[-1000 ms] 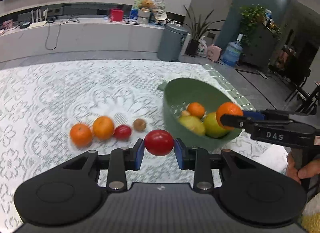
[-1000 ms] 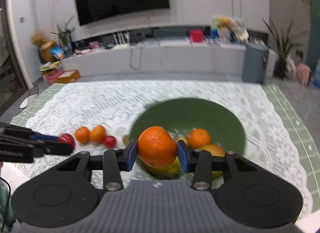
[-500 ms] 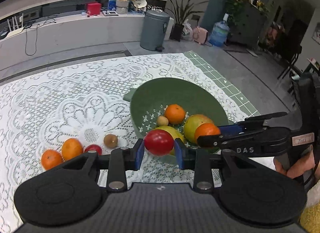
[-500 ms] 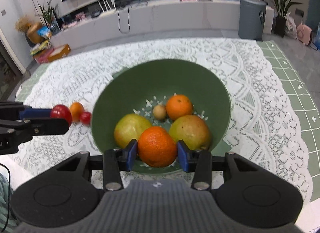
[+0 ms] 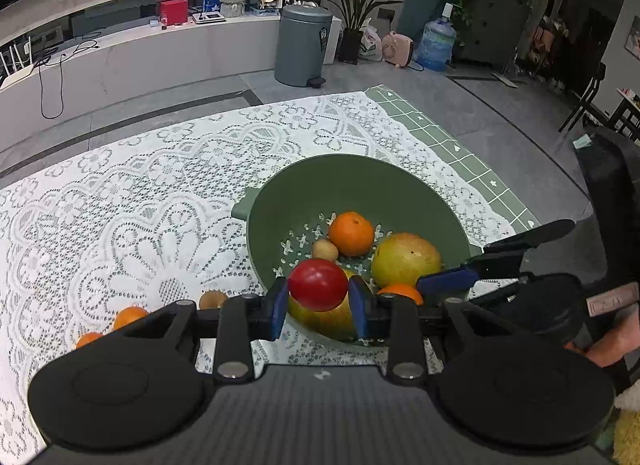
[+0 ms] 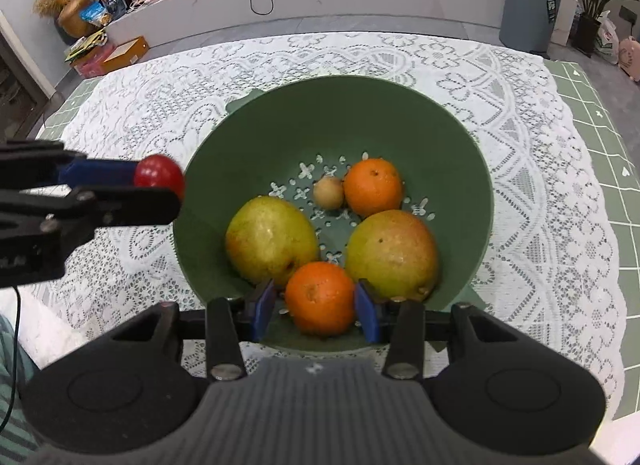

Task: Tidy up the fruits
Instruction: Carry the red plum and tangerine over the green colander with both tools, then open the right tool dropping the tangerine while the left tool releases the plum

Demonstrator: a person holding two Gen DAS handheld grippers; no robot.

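The left gripper [image 5: 319, 301] is clamped on a red tomato [image 5: 318, 284], which sits squarely between its blue pads [image 5: 279, 307]. Seen from the right wrist, that tomato [image 6: 159, 174] hangs at the left rim of the green colander [image 6: 472, 169], just outside or over its edge; which of the two cannot be told.

The right gripper [image 6: 318, 310] grips an orange [image 6: 320, 298] between its own blue pads [image 6: 367, 315], low over the near side of the colander's inside. From the left wrist only a sliver of this orange [image 5: 401, 292] shows, behind the left gripper's finger.

Inside the colander lie four more fruits: two large yellow-green ones, the left mango [image 6: 272, 242] and the right mango [image 6: 391, 253], both just beyond the held orange and flanking it; a second orange [image 6: 373, 187] farther back; and a small brown fruit [image 6: 328, 193] touching that orange on its left.

The colander stands on a table with a white lace cloth [image 6: 532, 201], nearer its right edge. On the cloth to the colander's left, partly hidden by the left gripper's body, lie another small brown fruit [image 5: 213, 299] and two loose oranges [image 5: 129, 315], towards the near edge.

A hand [image 5: 612, 341] shows at the right edge of the left wrist view, on the right gripper's grip.
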